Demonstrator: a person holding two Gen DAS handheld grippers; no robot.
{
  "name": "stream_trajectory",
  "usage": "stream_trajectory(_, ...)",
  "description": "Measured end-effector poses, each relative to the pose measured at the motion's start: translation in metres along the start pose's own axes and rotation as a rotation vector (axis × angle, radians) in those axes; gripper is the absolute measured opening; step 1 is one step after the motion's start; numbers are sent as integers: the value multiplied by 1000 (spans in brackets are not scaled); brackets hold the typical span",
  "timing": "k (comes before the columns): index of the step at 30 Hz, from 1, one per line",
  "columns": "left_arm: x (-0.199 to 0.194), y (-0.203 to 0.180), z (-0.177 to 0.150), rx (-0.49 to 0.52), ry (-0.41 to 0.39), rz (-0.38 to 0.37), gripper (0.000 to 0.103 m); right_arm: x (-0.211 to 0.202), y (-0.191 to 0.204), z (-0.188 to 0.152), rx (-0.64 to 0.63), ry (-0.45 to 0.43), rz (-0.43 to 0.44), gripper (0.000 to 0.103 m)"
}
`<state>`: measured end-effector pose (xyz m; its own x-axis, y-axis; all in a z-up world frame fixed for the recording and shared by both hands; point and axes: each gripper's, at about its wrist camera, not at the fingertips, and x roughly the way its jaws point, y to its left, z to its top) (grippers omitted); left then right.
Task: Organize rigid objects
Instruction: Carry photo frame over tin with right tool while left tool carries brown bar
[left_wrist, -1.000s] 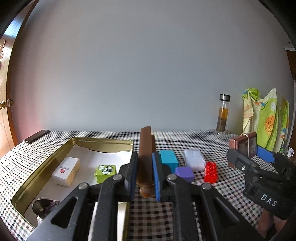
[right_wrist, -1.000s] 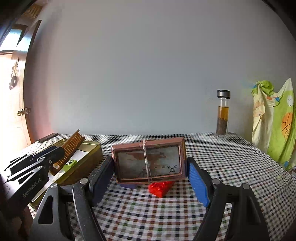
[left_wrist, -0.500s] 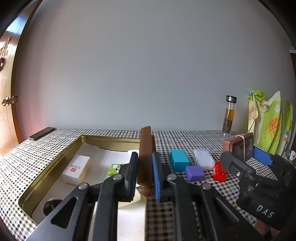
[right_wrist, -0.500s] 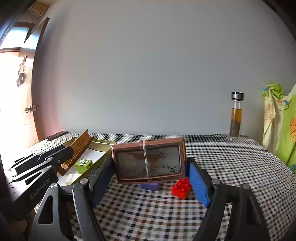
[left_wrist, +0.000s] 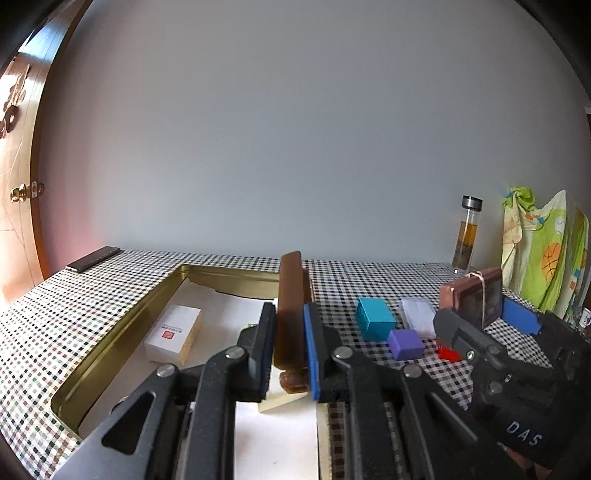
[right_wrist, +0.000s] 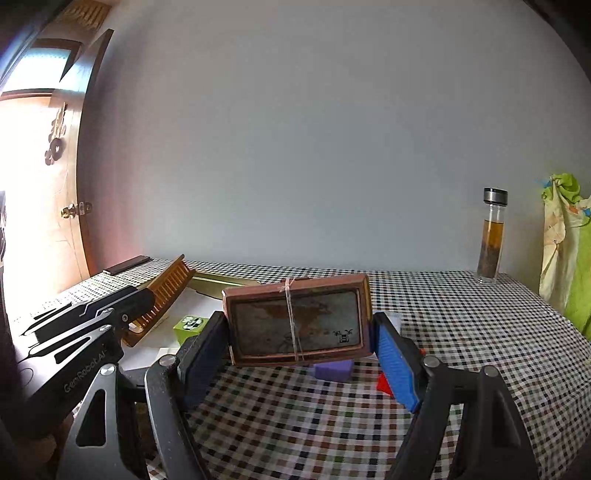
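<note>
A wooden comb (left_wrist: 290, 314) was pinched by the left gripper (left_wrist: 289, 354) at lower centre, above the gold tin (left_wrist: 110, 343); a framed box (right_wrist: 297, 319) was clamped by the right gripper (right_wrist: 300, 343). Lowering and release were judged next.

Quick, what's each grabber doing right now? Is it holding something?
Left gripper: closed on the brown wooden comb, held above the gold tray.
Right gripper: closed on the brown box tied with string, lifted above the table.
</note>
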<state>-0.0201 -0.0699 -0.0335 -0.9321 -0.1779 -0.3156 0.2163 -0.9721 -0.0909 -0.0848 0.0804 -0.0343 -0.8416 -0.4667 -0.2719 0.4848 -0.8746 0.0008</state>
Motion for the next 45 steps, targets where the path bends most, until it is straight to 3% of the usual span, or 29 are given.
stream_trajectory(45, -11, 42, 2, -43, 3, 62, 14, 5, 38, 1, -51, -7, 112, 79)
